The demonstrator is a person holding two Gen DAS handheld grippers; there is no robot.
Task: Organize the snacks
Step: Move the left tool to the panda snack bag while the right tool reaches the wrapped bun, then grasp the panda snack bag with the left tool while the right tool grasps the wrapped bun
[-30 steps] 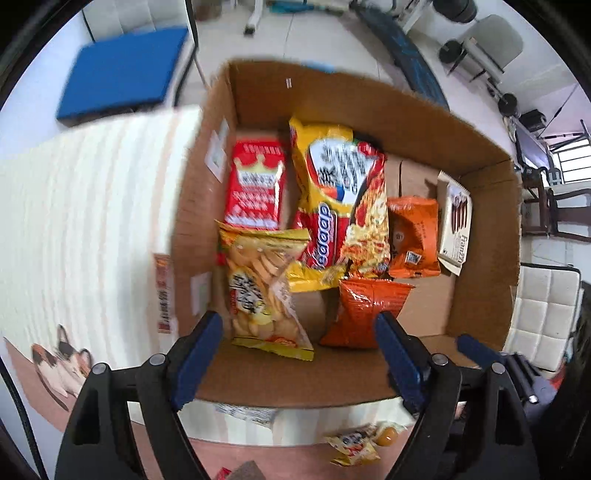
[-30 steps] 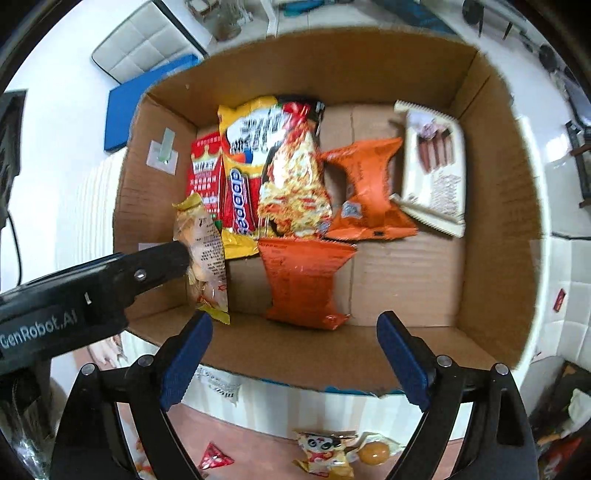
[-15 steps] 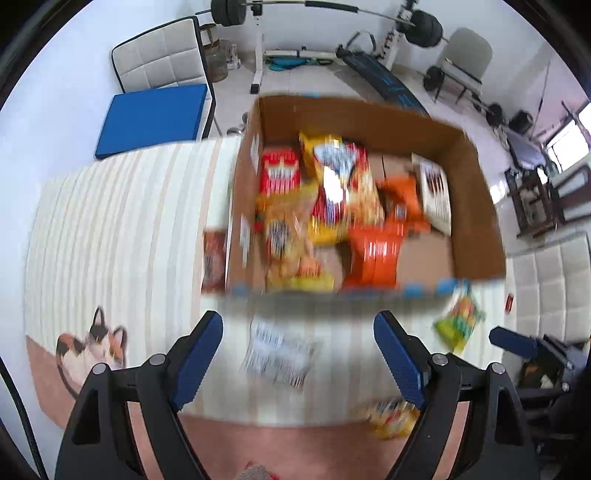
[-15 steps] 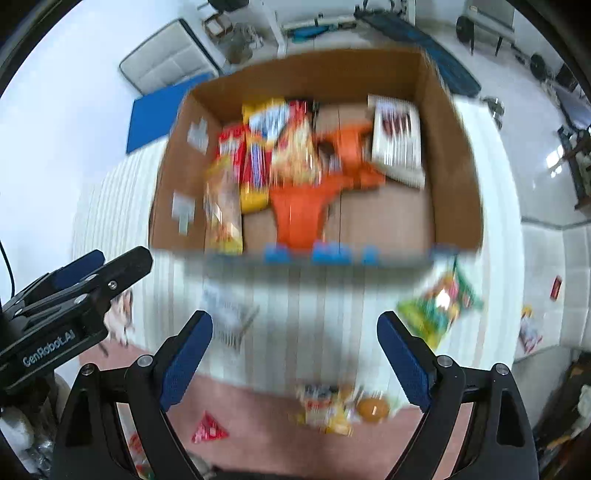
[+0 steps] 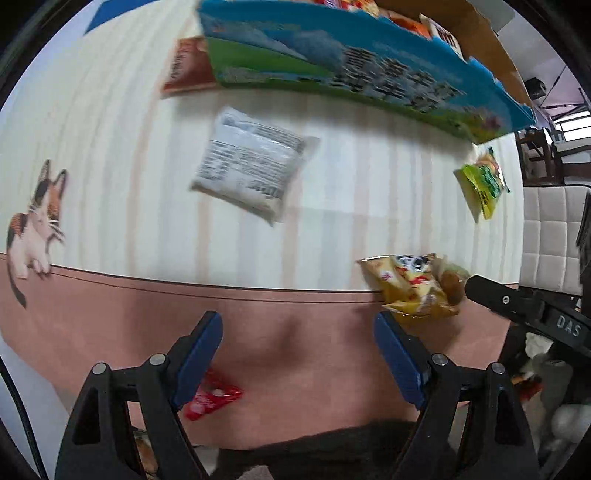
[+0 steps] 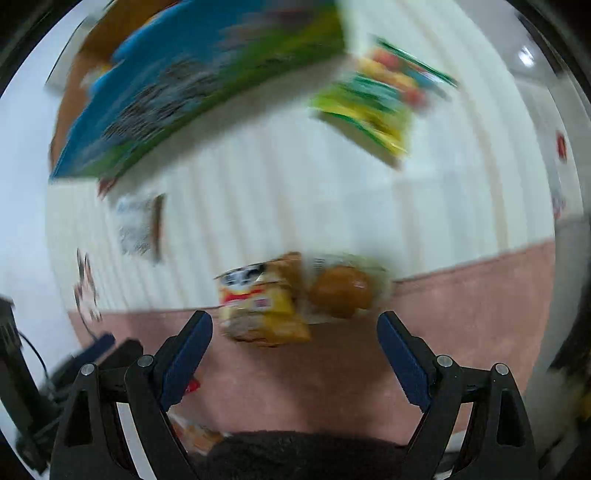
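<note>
Both grippers have drawn back from above the open cardboard box and dropped toward the near part of the table, so the box's blue and green printed side now fills the top of both views. The left gripper points straight down over the pink border of the striped cream tablecloth, its fingers wide apart with nothing between them. The right gripper is equally spread and empty, hanging just short of a yellow snack packet that lies touching a clear-wrapped round brown bun at the cloth's pink edge. A white printed packet lies mid-cloth, a green and yellow bag toward the right, a brown packet beside the box, and a small red packet under the left fingers.
</note>
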